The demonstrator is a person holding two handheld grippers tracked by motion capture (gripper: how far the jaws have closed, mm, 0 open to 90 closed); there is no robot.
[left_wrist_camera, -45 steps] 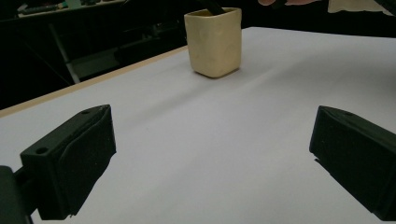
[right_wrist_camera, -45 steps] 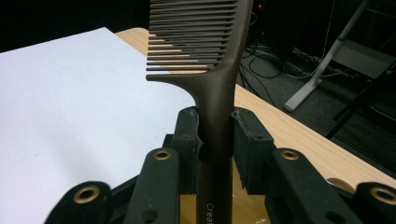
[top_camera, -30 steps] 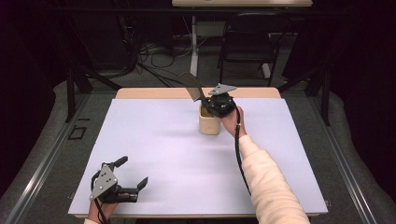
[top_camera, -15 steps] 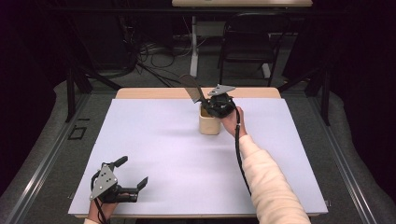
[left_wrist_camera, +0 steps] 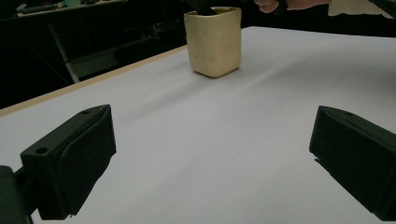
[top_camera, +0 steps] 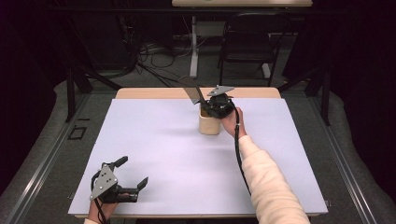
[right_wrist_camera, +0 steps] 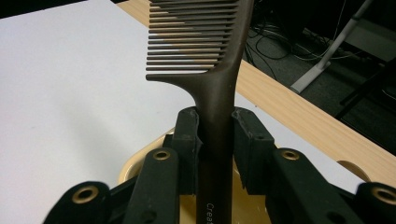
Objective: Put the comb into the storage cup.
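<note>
Comb (right_wrist_camera: pixel 219 93) stands clamped between right gripper (right_wrist_camera: pixel 215 140) jaws over cup (top_camera: pixel 209 125); left gripper (top_camera: pixel 133 175) jaws gape empty.

a dark brown comb (right_wrist_camera: pixel 219 70) with evenly ruled teeth, pale lettering on its handle. a cream-yellow cup (left_wrist_camera: pixel 214 41). black tongs (right_wrist_camera: pixel 217 140) with brass-coloured rivets. a white surface (top_camera: pixel 154 140) edged in light wood. a cream sleeve (top_camera: pixel 268 186).

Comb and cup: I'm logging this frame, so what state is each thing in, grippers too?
Comb: upright, handle in the cup, clamped by the right gripper.
Cup: upright on the table, open top.
Right gripper: shut on the comb.
Left gripper: open, holding nothing.
</note>
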